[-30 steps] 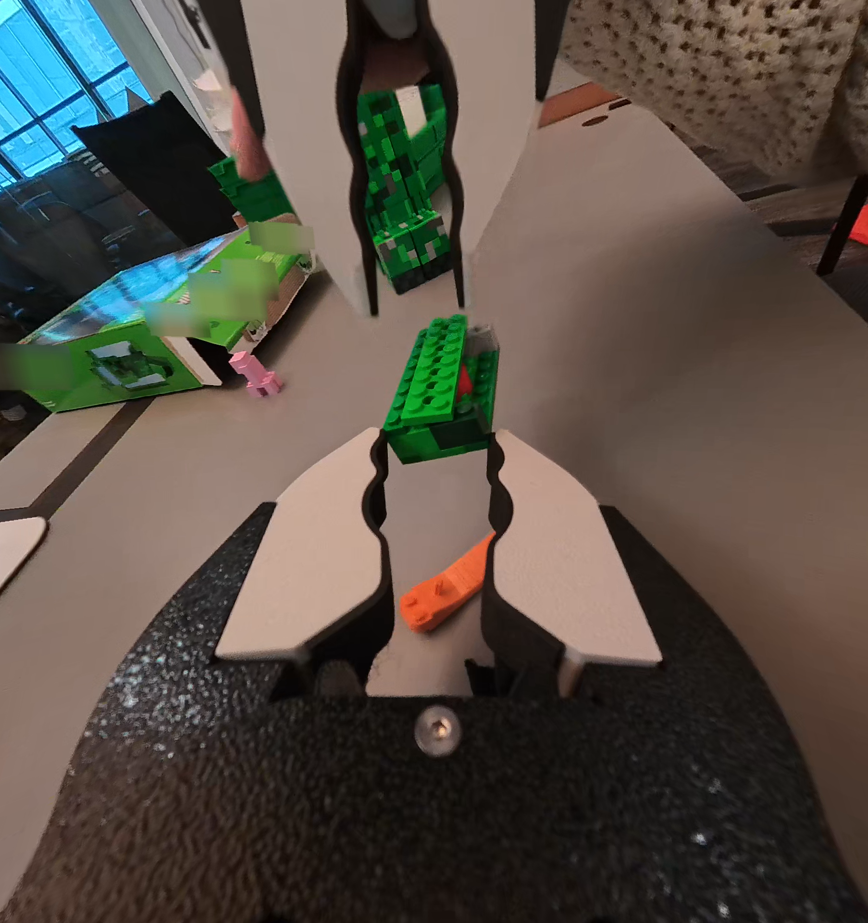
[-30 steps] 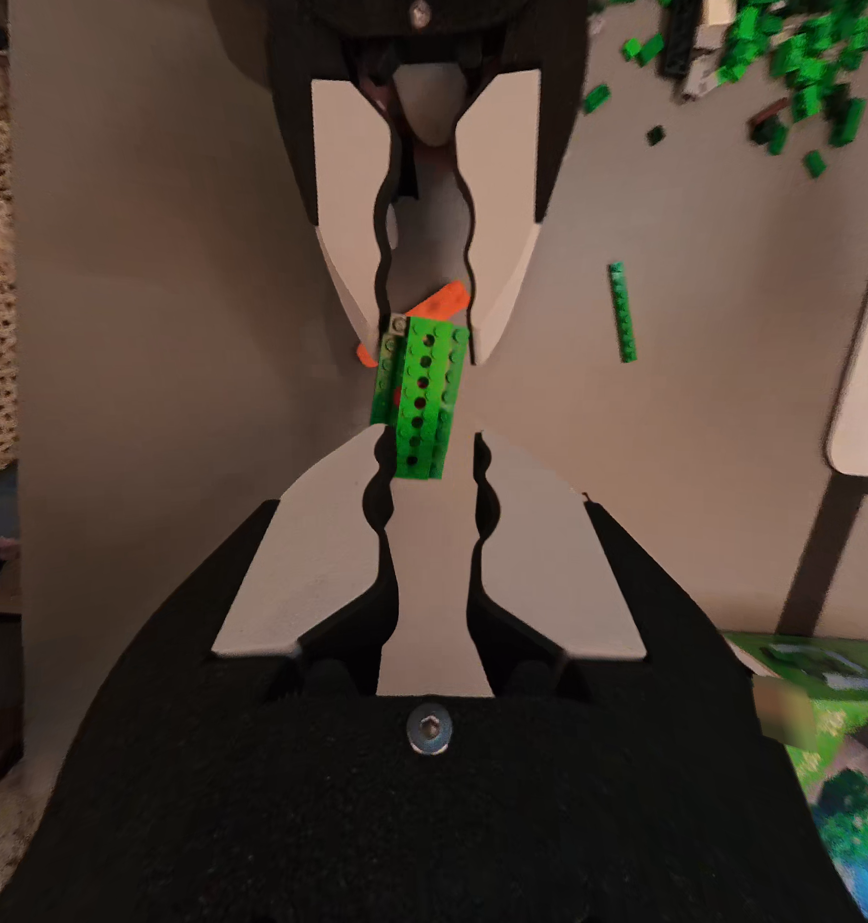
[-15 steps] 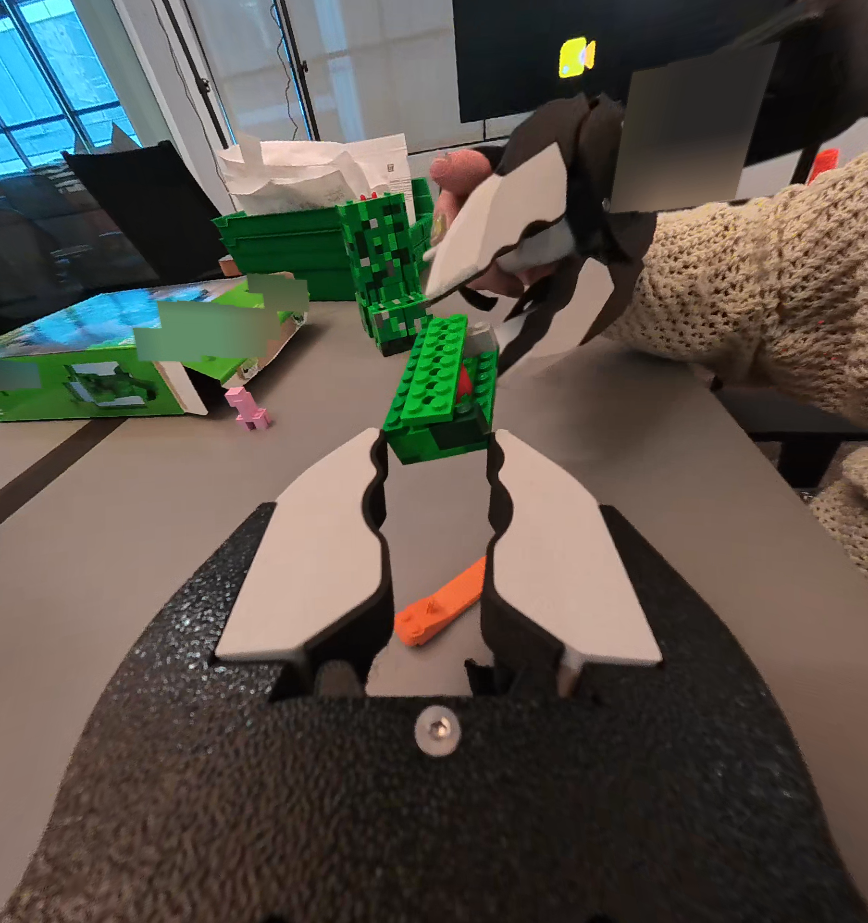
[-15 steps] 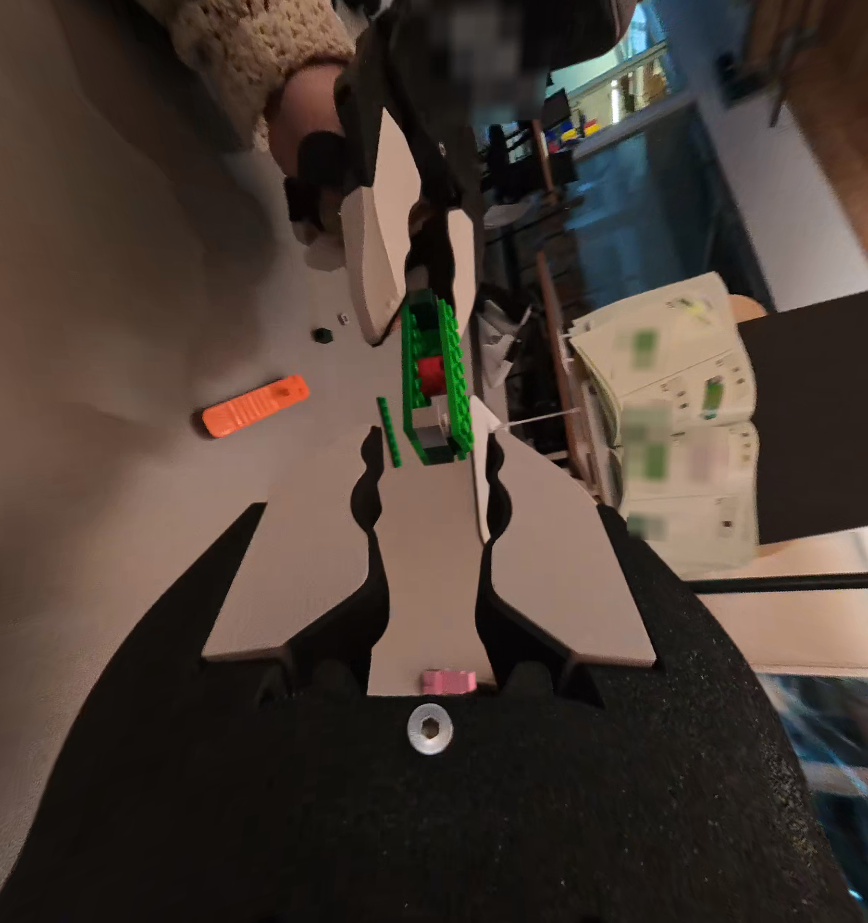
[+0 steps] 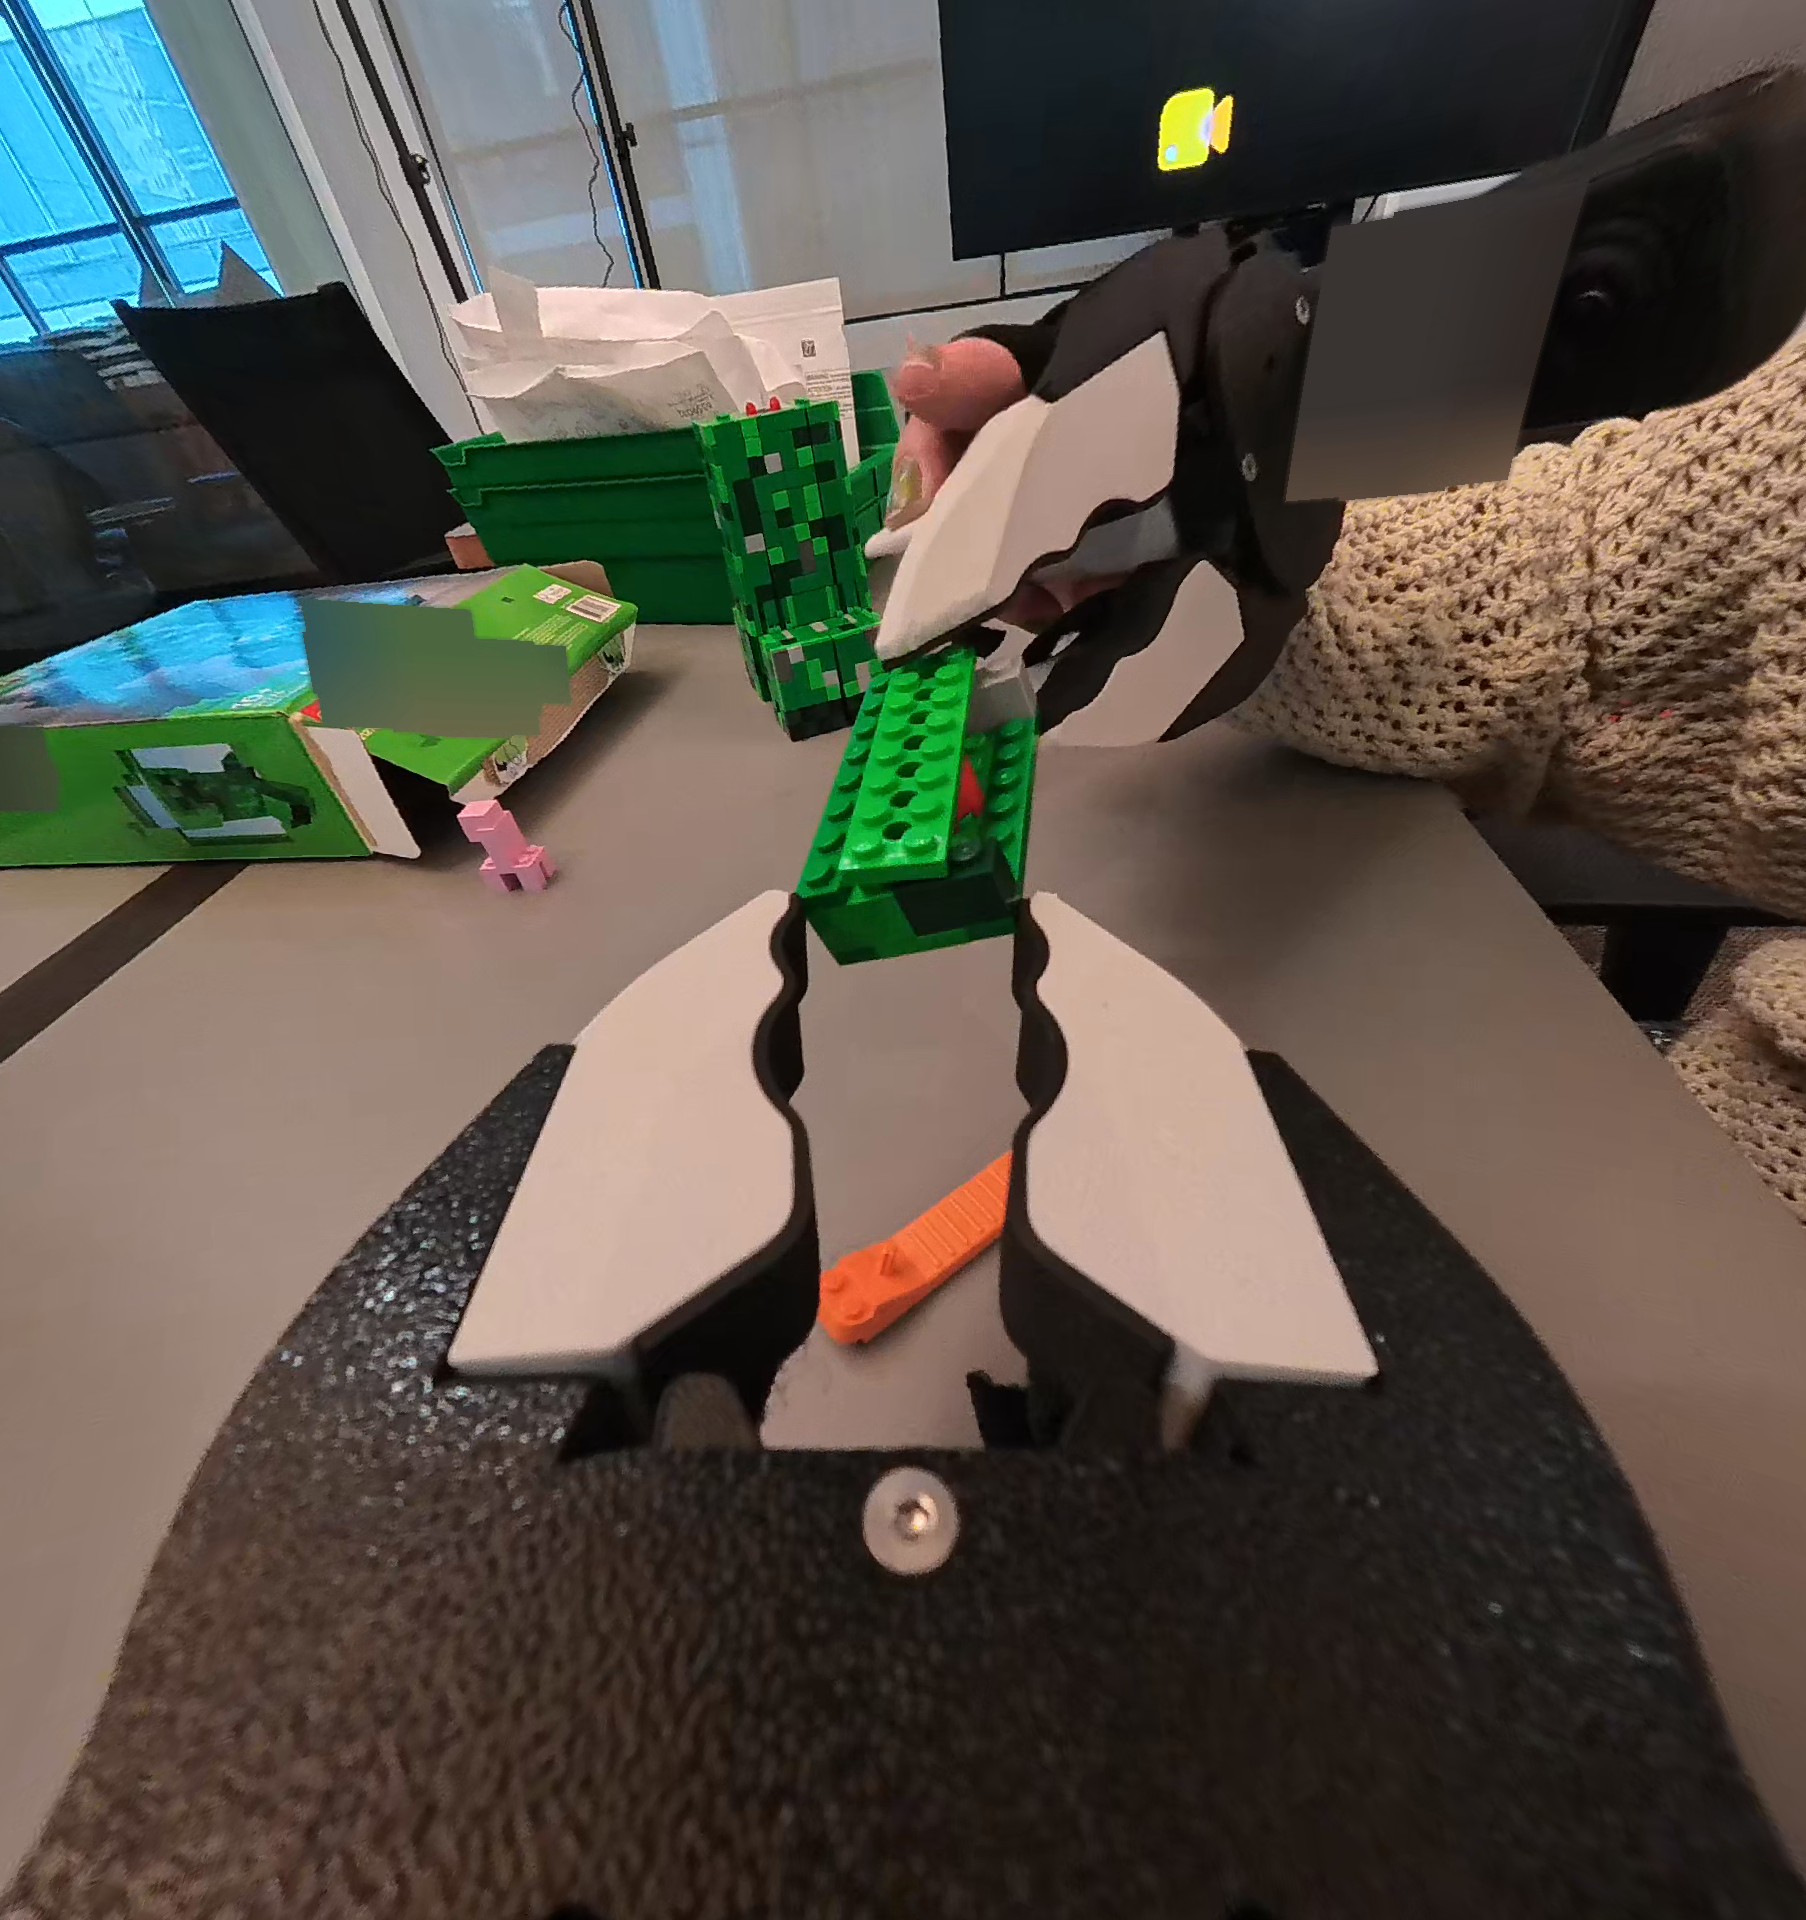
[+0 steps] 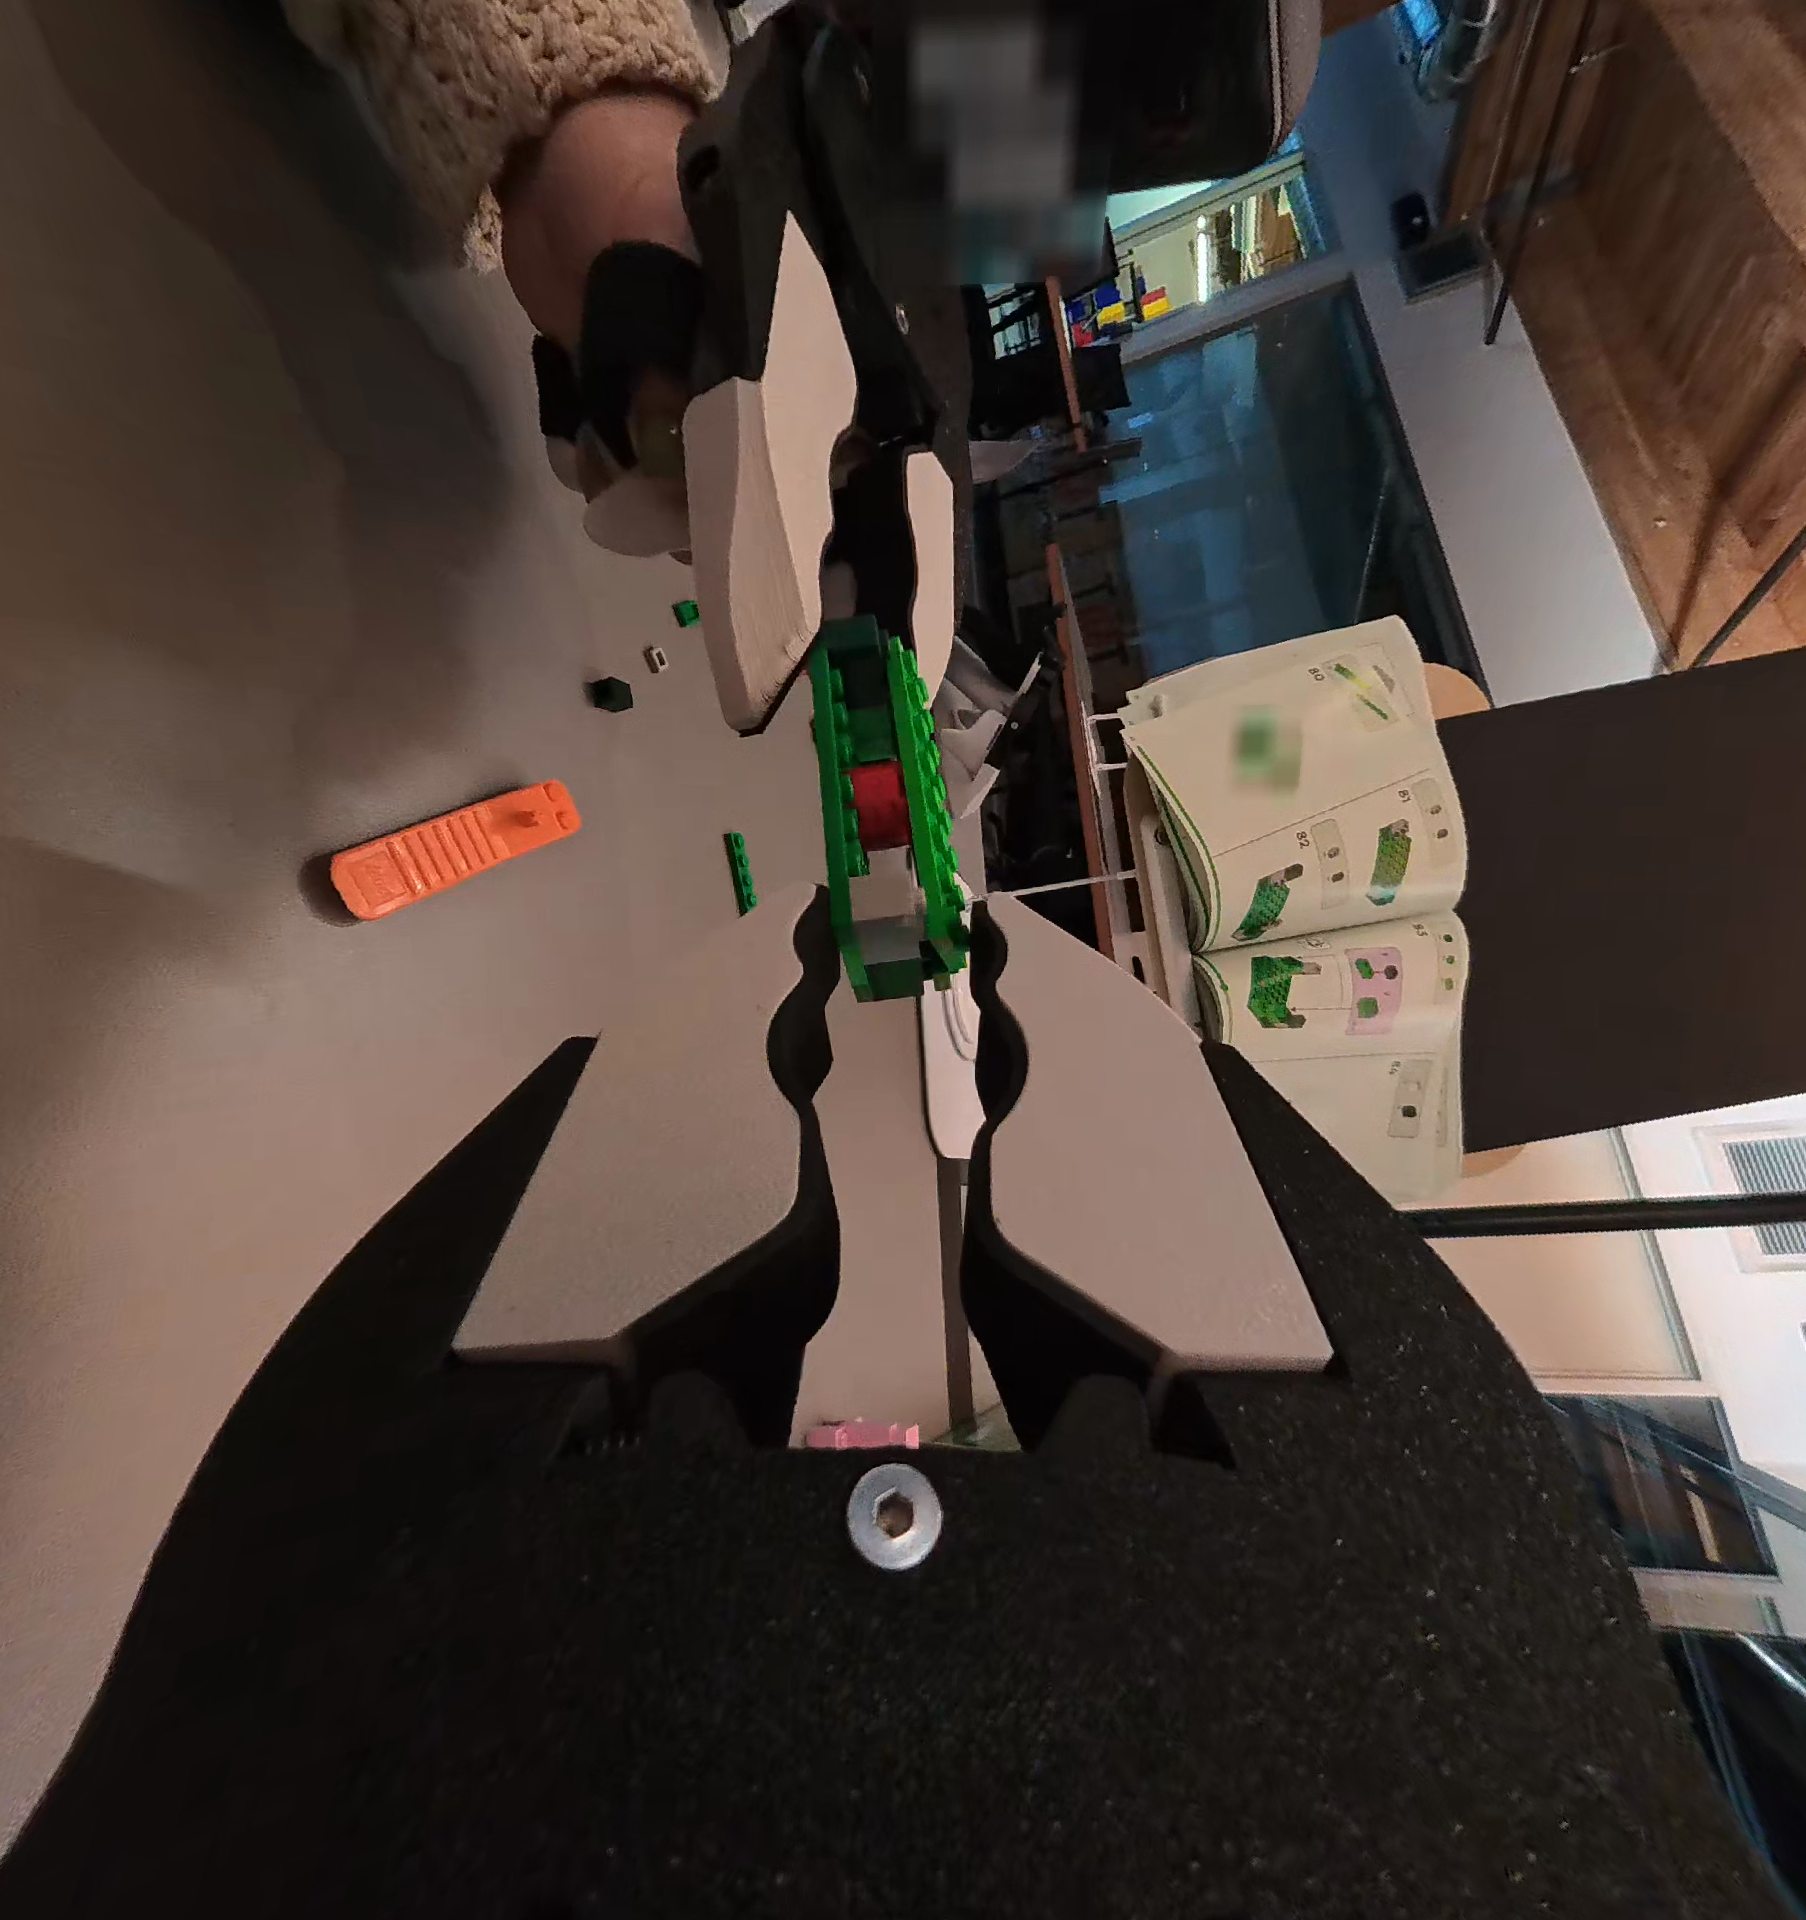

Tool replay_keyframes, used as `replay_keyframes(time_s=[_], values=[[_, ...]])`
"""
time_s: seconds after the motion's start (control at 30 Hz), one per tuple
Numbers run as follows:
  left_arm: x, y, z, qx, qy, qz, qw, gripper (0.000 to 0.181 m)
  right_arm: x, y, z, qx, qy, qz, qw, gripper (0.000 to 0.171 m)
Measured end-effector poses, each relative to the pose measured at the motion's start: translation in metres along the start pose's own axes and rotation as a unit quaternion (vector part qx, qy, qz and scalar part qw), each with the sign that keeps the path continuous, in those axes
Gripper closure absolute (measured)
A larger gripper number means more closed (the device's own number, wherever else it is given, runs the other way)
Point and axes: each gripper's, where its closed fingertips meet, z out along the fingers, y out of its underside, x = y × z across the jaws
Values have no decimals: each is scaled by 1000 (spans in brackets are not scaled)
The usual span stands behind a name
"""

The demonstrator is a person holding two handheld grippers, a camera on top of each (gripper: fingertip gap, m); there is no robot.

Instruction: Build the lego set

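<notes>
both grippers hold one green lego block (image 5: 920, 821) above the worktop (image 5: 255, 1039): left gripper (image 5: 909, 914) level, pinching its near end; right gripper (image 6: 899, 925) rolled sideways, pinching the other end.

Pig figure (image 5: 504, 847) before box (image 5: 255, 727), on table (image 5: 255, 1039).

Office or meeting room: a large wall monitor (image 5: 1283, 114) is hanging behind the grey counter (image 5: 255, 1039), tall windows (image 5: 57, 197) are showing neighbouring buildings, and a black chair (image 5: 286, 426) is standing alongside.
</notes>
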Motion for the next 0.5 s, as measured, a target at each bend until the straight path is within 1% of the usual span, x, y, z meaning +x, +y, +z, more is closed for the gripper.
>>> replay_keyframes(time_s=[0.37, 0.43, 0.5], values=[[-1, 1, 2, -1, -14, 11, 1000, 143, -4, 7, -1, -1, 13, -7, 1000, 151], [-3, -1, 2, 3, -27, 29, 999, 142, -3, 7, -1, 8, 15, 10, 1000, 151], [-6, -3, -1, -4, -55, 82, 995, 135, -1, 9, -1, 17, 15, 44, 999, 151]])
